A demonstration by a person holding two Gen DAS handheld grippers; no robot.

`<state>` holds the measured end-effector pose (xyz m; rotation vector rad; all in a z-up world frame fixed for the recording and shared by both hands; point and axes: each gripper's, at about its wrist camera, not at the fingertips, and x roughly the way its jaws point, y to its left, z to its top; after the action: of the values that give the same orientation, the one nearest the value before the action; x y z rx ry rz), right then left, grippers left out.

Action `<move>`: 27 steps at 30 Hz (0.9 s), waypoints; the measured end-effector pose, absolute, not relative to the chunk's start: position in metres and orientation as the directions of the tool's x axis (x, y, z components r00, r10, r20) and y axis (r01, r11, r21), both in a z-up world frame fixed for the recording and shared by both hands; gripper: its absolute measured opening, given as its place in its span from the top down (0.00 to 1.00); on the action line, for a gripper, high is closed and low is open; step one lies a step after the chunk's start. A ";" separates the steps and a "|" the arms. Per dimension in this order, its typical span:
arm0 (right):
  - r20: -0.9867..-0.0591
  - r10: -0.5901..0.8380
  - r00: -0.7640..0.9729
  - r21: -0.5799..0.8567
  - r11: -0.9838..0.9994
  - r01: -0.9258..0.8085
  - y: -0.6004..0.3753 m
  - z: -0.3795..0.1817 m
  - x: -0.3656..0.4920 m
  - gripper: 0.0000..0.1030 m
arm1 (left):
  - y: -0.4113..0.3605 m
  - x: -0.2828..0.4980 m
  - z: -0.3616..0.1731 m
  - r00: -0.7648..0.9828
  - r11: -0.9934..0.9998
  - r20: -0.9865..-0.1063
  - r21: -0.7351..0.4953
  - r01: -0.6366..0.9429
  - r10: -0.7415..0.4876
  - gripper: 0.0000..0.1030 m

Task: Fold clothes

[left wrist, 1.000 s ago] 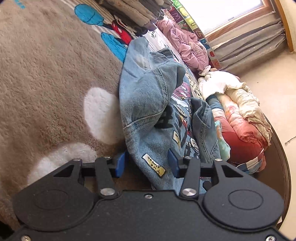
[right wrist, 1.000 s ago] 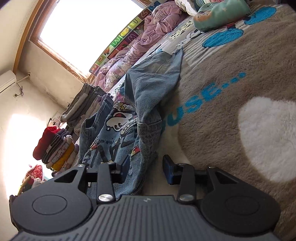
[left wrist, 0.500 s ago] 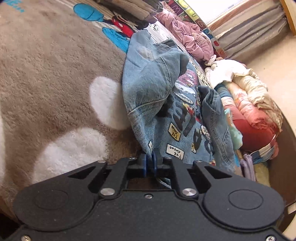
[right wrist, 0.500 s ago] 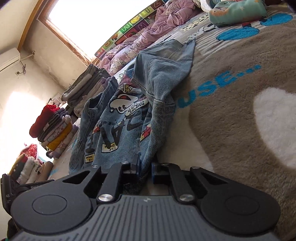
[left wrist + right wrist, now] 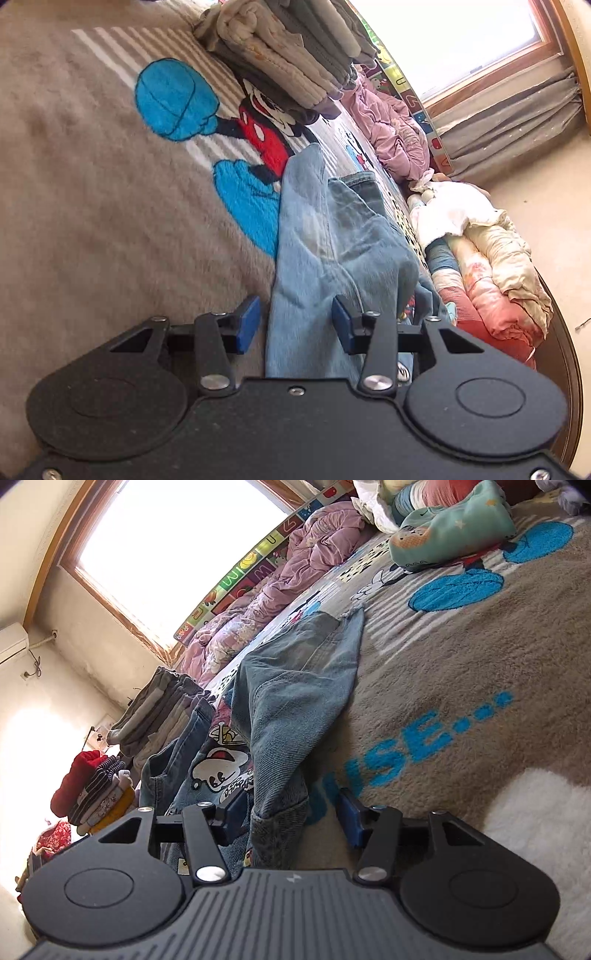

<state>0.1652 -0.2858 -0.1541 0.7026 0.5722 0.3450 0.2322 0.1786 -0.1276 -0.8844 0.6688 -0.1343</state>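
A light blue denim jacket (image 5: 332, 243) with cartoon patches lies on the brown Mickey Mouse blanket (image 5: 92, 203). My left gripper (image 5: 293, 325) is open, its blue pads either side of a folded-over denim part. The jacket shows in the right wrist view (image 5: 291, 701) with a sleeve folded over the patched body. My right gripper (image 5: 290, 812) is open, its pads either side of the sleeve's cuff end.
A stack of folded grey and beige clothes (image 5: 288, 48) lies beyond the jacket. Pink bedding (image 5: 391, 129) is under the window. Rolled quilts (image 5: 491, 266) line the bed's edge. A teal cartoon pillow (image 5: 450, 528) and stacks of folded clothes (image 5: 99, 790) show in the right wrist view.
Both grippers were shut on the jacket's edge half a second ago. They have opened and let go; the denim lies folded further over, and both cameras have moved forward.
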 end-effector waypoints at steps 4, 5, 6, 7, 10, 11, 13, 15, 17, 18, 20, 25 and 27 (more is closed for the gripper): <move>-0.352 0.465 0.812 0.646 0.748 -0.148 -0.277 -0.158 0.168 0.44 | 0.189 0.277 -0.131 0.772 0.644 -0.504 -0.747 -0.165 -0.387 0.67; -0.339 0.472 0.814 0.654 0.740 -0.157 -0.279 -0.159 0.168 0.43 | 0.190 0.285 -0.131 0.769 0.644 -0.503 -0.748 -0.158 -0.395 0.67; -0.322 0.482 0.815 0.667 0.726 -0.166 -0.281 -0.161 0.168 0.43 | 0.191 0.295 -0.131 0.765 0.646 -0.502 -0.749 -0.151 -0.403 0.67; -0.298 0.497 0.815 0.689 0.703 -0.177 -0.285 -0.164 0.168 0.42 | 0.193 0.304 -0.132 0.763 0.648 -0.502 -0.748 -0.147 -0.407 0.67; -0.243 0.532 0.812 0.732 0.649 -0.206 -0.294 -0.170 0.169 0.42 | 0.193 0.327 -0.133 0.761 0.657 -0.502 -0.742 -0.135 -0.411 0.67; -0.231 0.539 0.810 0.736 0.642 -0.217 -0.295 -0.171 0.168 0.42 | 0.192 0.333 -0.134 0.761 0.661 -0.504 -0.738 -0.134 -0.408 0.67; -0.211 0.552 0.807 0.744 0.626 -0.234 -0.296 -0.173 0.168 0.42 | 0.190 0.341 -0.133 0.763 0.685 -0.516 -0.716 -0.134 -0.390 0.78; -0.196 0.559 0.806 0.753 0.612 -0.241 -0.298 -0.175 0.169 0.42 | 0.187 0.343 -0.132 0.763 0.730 -0.541 -0.670 -0.135 -0.355 0.96; -0.192 0.561 0.805 0.756 0.608 -0.243 -0.298 -0.175 0.170 0.42 | 0.188 0.337 -0.125 0.778 0.765 -0.549 -0.628 -0.145 -0.304 0.99; -0.190 0.562 0.805 0.757 0.606 -0.245 -0.298 -0.175 0.170 0.42 | 0.190 0.332 -0.121 0.789 0.779 -0.549 -0.609 -0.152 -0.275 0.99; -0.184 0.566 0.804 0.762 0.599 -0.247 -0.299 -0.175 0.170 0.42 | 0.197 0.317 -0.106 0.821 0.831 -0.546 -0.525 -0.182 -0.165 0.99; -0.158 0.577 0.801 0.775 0.575 -0.261 -0.301 -0.177 0.169 0.41 | 0.240 0.261 -0.089 0.839 0.862 -0.533 -0.369 -0.347 0.109 0.99; -0.143 0.583 0.800 0.782 0.562 -0.269 -0.302 -0.178 0.169 0.40 | 0.257 0.230 -0.091 0.829 0.852 -0.531 -0.339 -0.399 0.177 0.99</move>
<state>0.1685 -0.3025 -0.1784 0.8337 0.4140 0.5191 0.2302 0.2571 -0.0907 -0.4583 0.5081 0.3176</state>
